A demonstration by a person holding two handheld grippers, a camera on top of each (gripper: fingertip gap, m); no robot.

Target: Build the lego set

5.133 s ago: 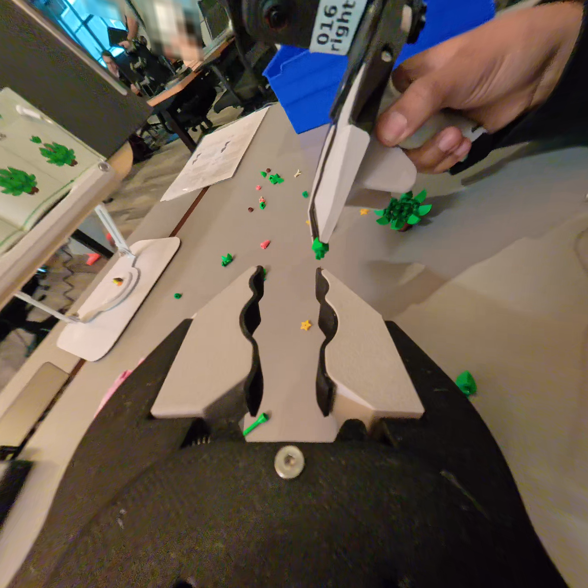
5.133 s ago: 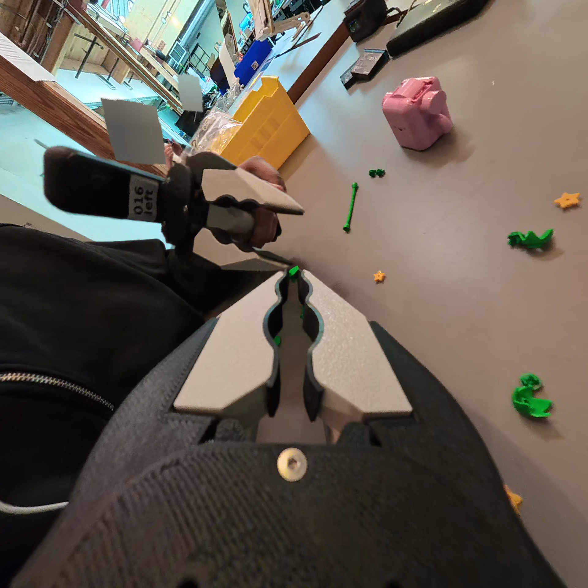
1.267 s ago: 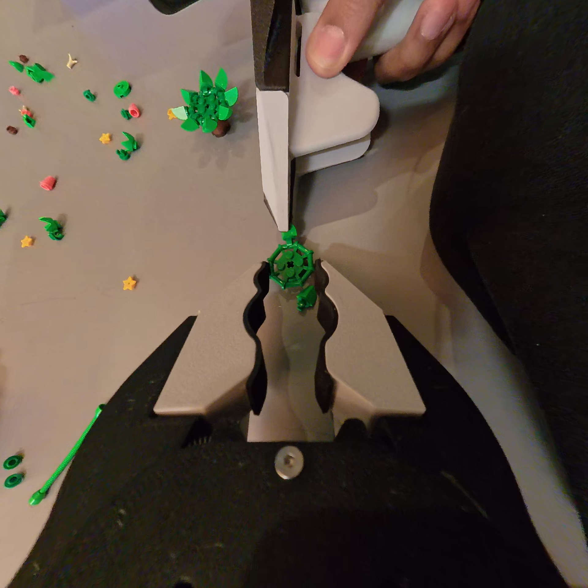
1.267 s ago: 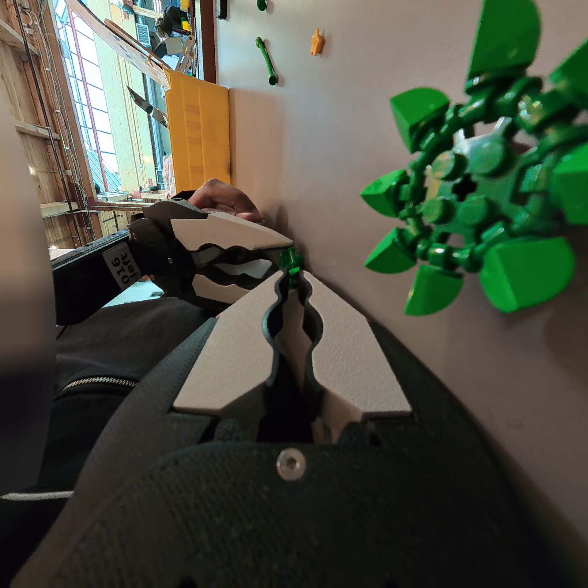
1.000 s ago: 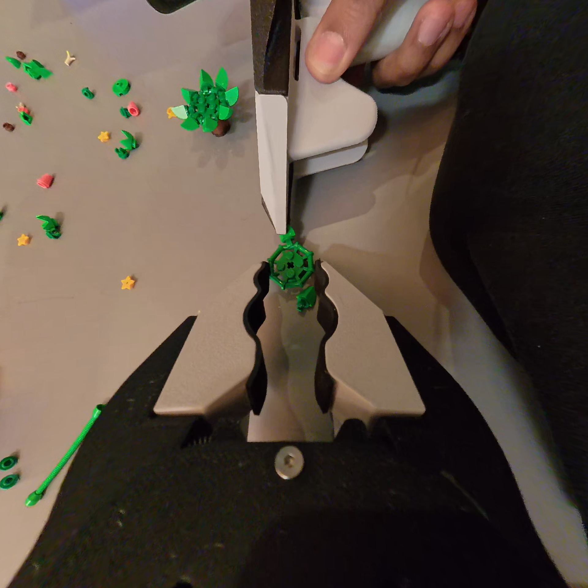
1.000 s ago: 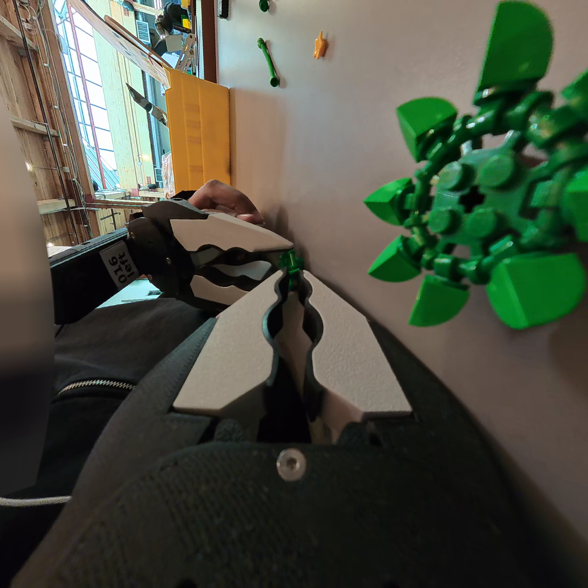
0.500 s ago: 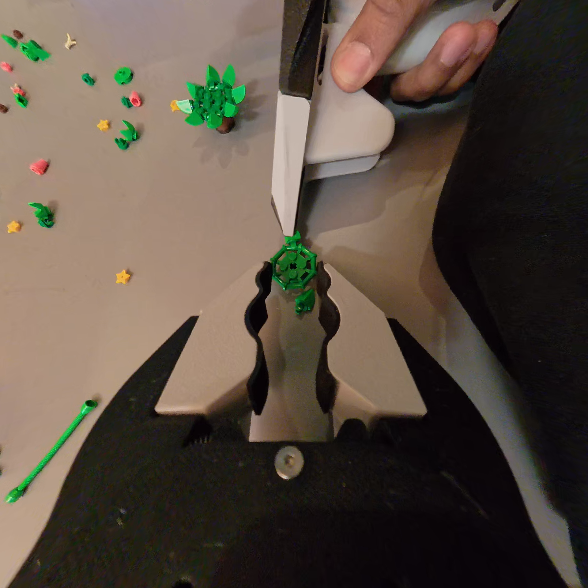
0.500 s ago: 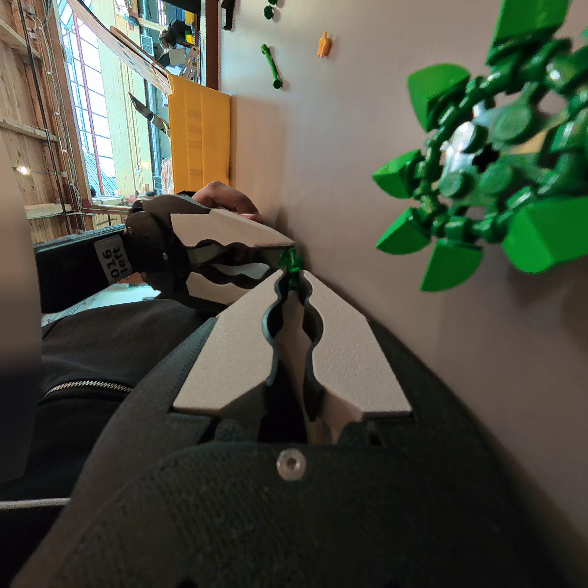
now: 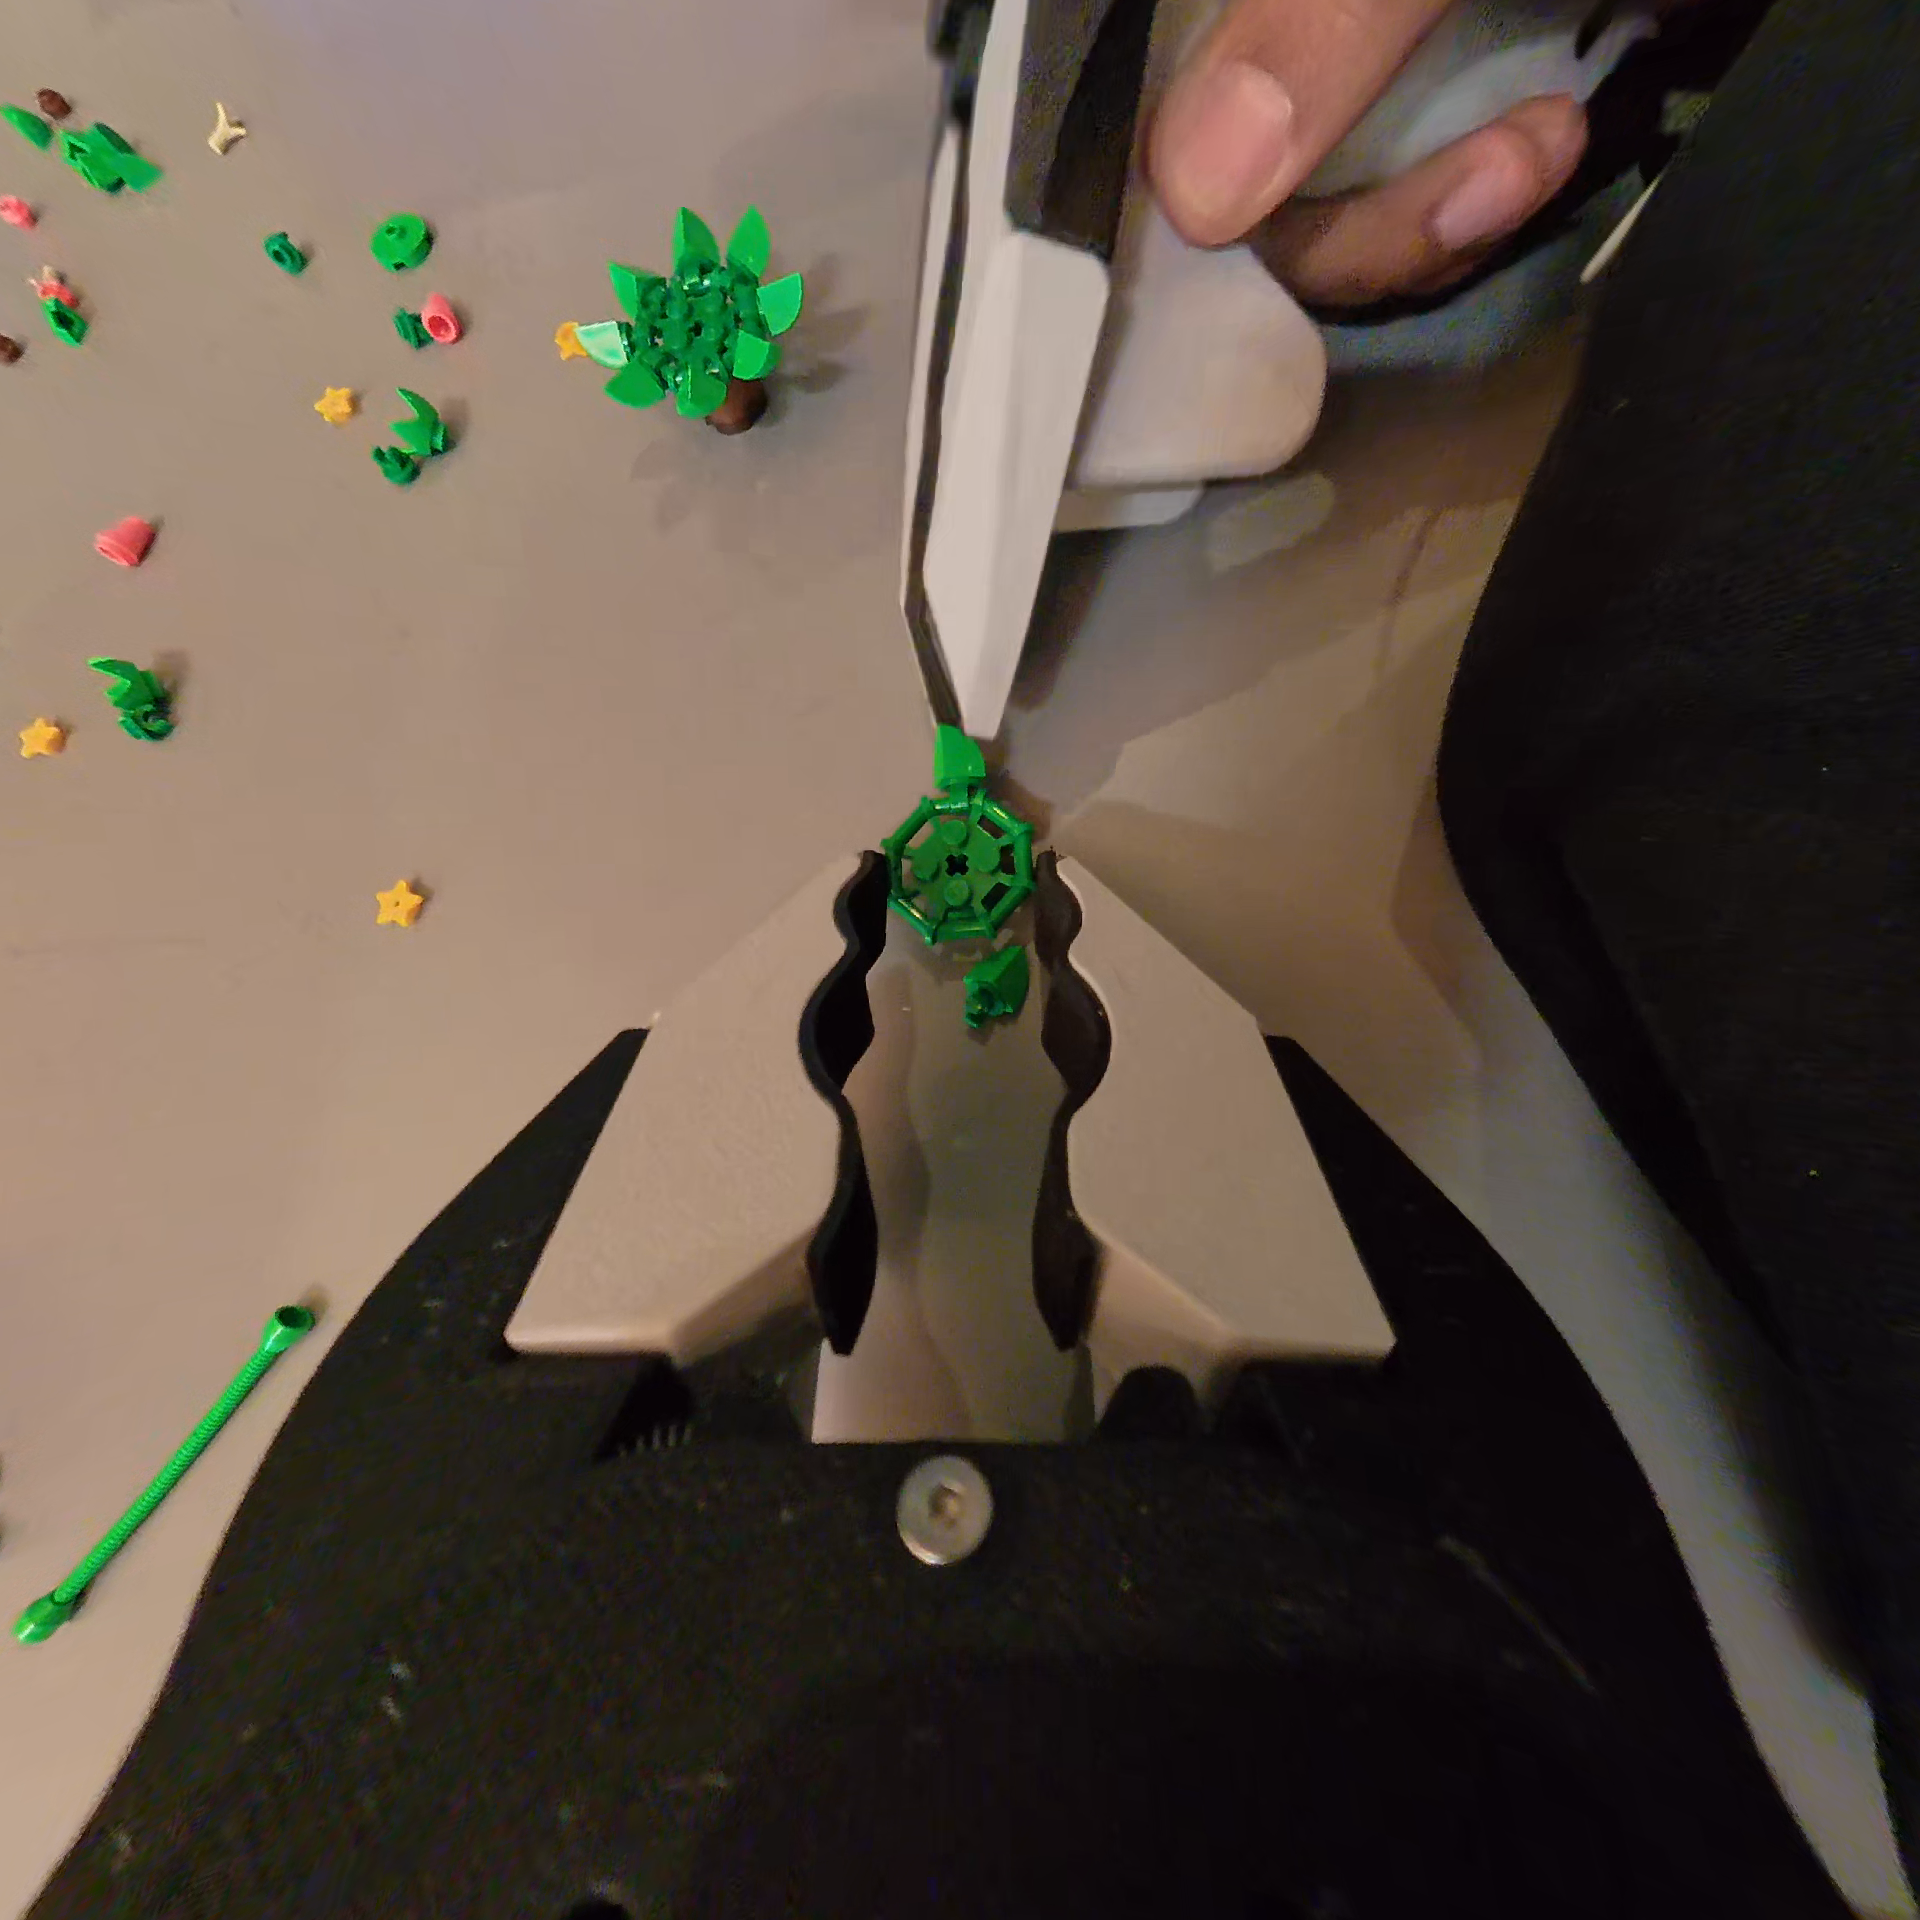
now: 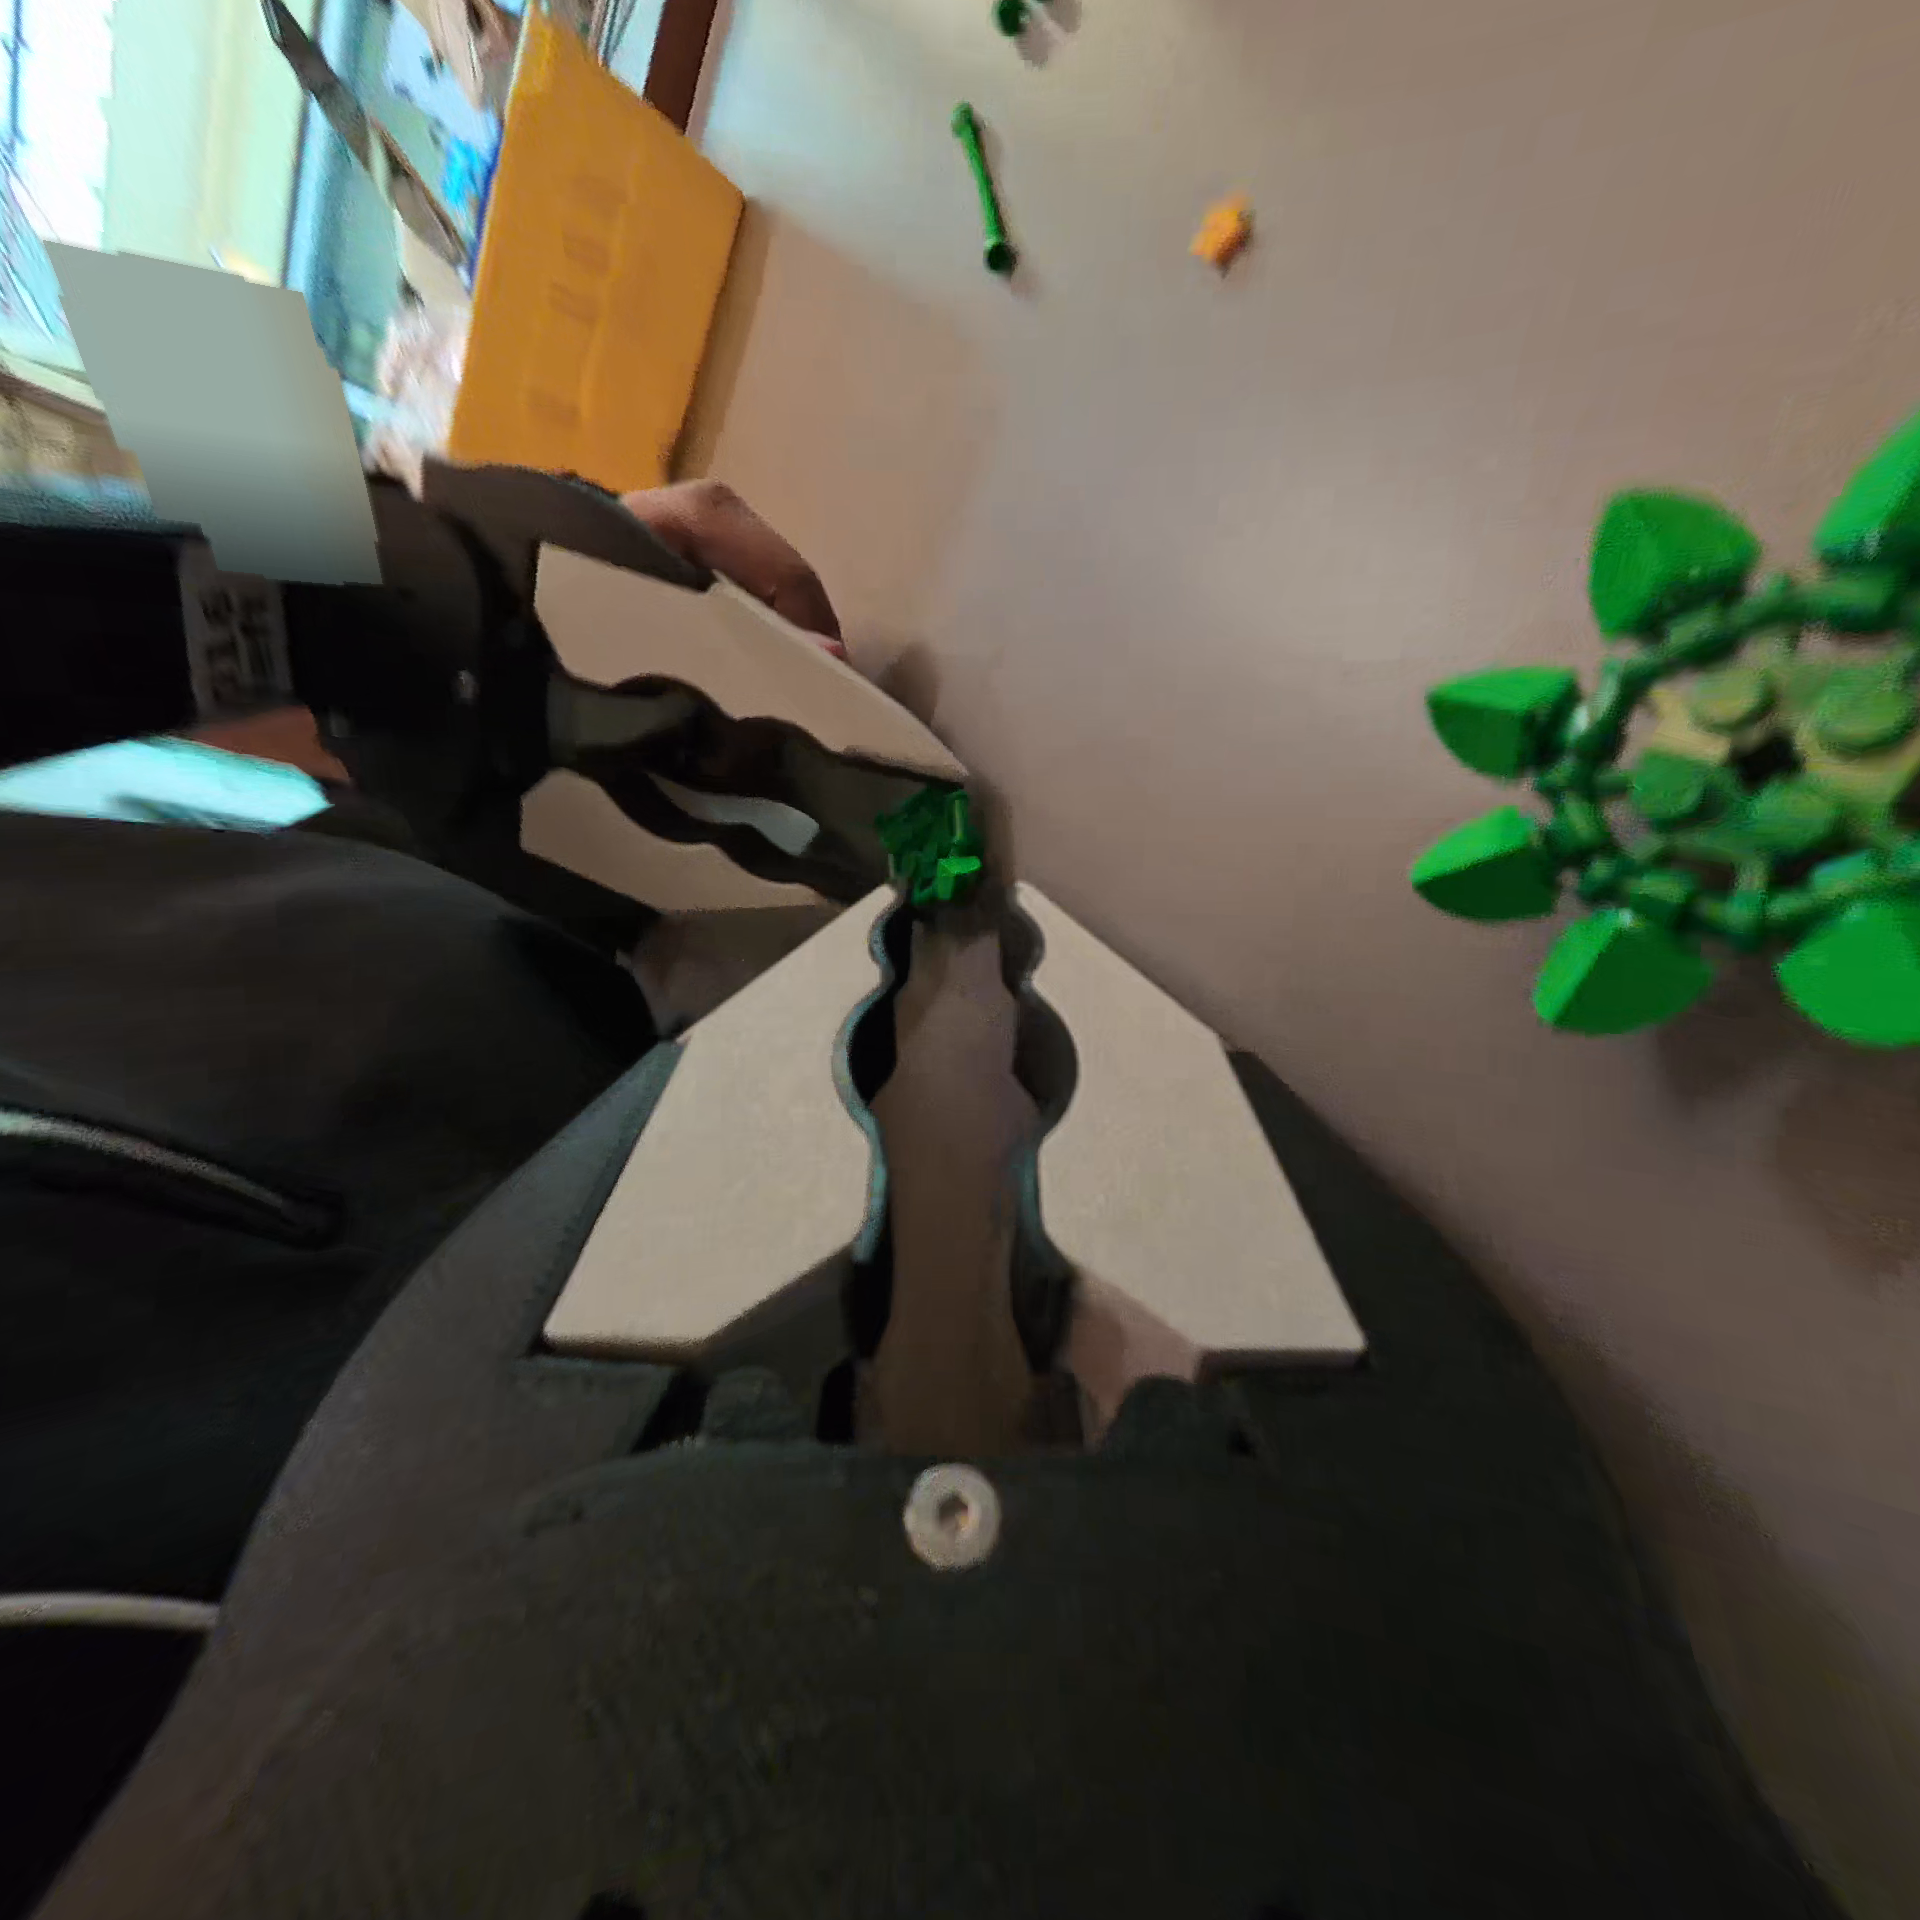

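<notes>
Left tool (image 9: 958,871) clenches the green wheel piece (image 9: 958,871) near the table (image 9: 623,644) edge by the person's black jacket. Right tool (image 10: 954,902), pinched on the leaf piece (image 9: 958,756) 0.5 s ago, now has jaws parted; leaf stays clipped to wheel's rim.

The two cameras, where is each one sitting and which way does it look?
Left wrist view: sits on the left gripper, looks down at the grey table; shows its jaws around the green wheel piece, plus the right gripper and a hand.
Right wrist view: sits on the right gripper, looks sideways along the table; shows its jaws, the left gripper and a dark sleeve.
Shared: wheel piece, leafy tree.
</notes>
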